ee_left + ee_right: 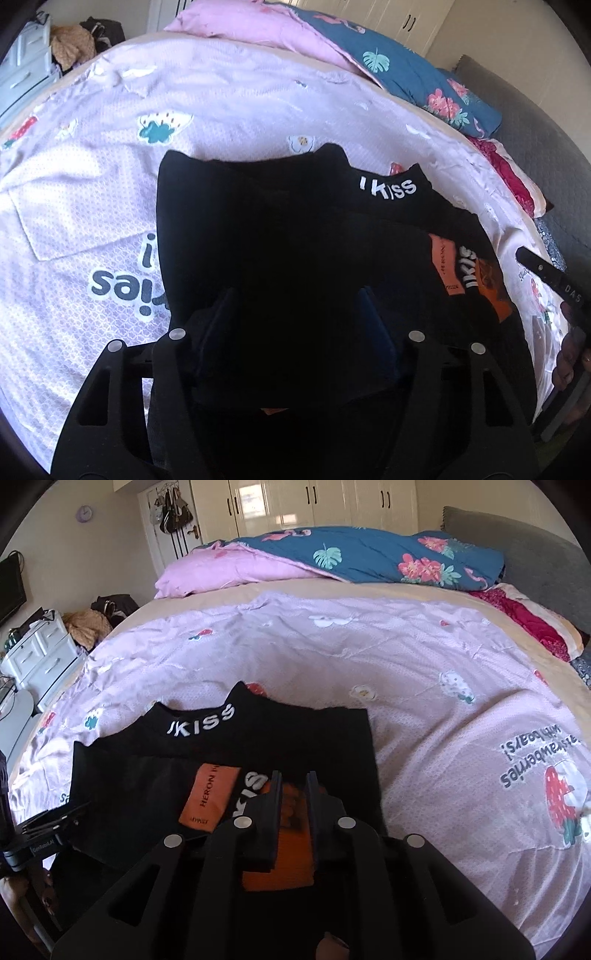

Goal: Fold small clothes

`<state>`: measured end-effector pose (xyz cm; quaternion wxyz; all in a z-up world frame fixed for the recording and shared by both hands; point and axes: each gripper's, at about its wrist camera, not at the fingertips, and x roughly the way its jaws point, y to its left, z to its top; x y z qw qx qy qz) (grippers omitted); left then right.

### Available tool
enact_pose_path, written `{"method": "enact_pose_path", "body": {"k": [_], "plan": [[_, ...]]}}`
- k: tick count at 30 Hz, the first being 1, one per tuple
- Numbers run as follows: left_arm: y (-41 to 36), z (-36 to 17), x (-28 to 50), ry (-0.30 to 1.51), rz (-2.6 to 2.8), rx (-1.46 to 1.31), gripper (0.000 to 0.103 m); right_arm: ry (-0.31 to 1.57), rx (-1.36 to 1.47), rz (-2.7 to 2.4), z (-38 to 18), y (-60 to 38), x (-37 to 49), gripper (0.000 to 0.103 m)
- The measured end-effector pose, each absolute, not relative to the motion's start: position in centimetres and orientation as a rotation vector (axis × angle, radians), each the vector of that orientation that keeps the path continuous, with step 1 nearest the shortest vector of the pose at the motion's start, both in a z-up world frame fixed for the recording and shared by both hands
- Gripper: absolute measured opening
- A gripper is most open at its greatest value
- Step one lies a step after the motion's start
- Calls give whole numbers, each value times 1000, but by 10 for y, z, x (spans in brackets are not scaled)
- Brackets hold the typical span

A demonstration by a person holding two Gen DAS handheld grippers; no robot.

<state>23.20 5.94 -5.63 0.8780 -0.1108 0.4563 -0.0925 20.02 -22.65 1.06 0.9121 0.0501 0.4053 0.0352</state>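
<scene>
A small black garment (280,229) with white "IKISS" lettering and orange patches lies partly folded on the pink bedsheet (92,206). It also shows in the right wrist view (236,746). My left gripper (295,314) is open, its fingers spread wide just above the black cloth near its front edge. My right gripper (293,786) has its jaws a narrow gap apart over the orange patch (291,845) at the garment's front right; no cloth is between them. The right gripper's tip (546,273) shows at the right edge of the left wrist view.
A blue floral quilt (369,557) and pink pillow (225,568) lie at the head of the bed. A grey headboard (517,542) stands at the right. A white drawer unit (40,653) and a pile of bags stand left of the bed.
</scene>
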Motion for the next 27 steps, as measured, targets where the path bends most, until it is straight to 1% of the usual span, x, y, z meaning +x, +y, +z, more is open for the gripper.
{"method": "enact_pose_path", "body": {"k": [3, 5, 6, 7, 11, 14, 16, 18, 23, 27], "plan": [[57, -57, 232, 956, -192, -213, 59, 820, 109, 100, 12, -225, 199, 14], [57, -59, 231, 964, -190, -204, 59, 827, 97, 139, 11, -217, 198, 22], [57, -61, 232, 969, -187, -202, 59, 831, 91, 158, 12, -213, 198, 29], [57, -62, 232, 974, -185, -202, 59, 834, 81, 189, 11, -206, 197, 33], [59, -63, 231, 984, -183, -194, 59, 852, 55, 292, 5, -181, 195, 35], [60, -64, 230, 986, -188, -199, 59, 883, 112, 404, 1, -167, 195, 38], [63, -63, 229, 986, -193, -209, 59, 895, 120, 440, 0, -160, 194, 50], [66, -64, 228, 986, -198, -221, 59, 901, 81, 425, -3, -154, 194, 51], [68, -63, 226, 987, -201, -230, 59, 1021, 0, 323, -32, -157, 206, 51], [67, -63, 226, 988, -204, -231, 59, 1029, 0, 326, -36, -158, 206, 50]]}}
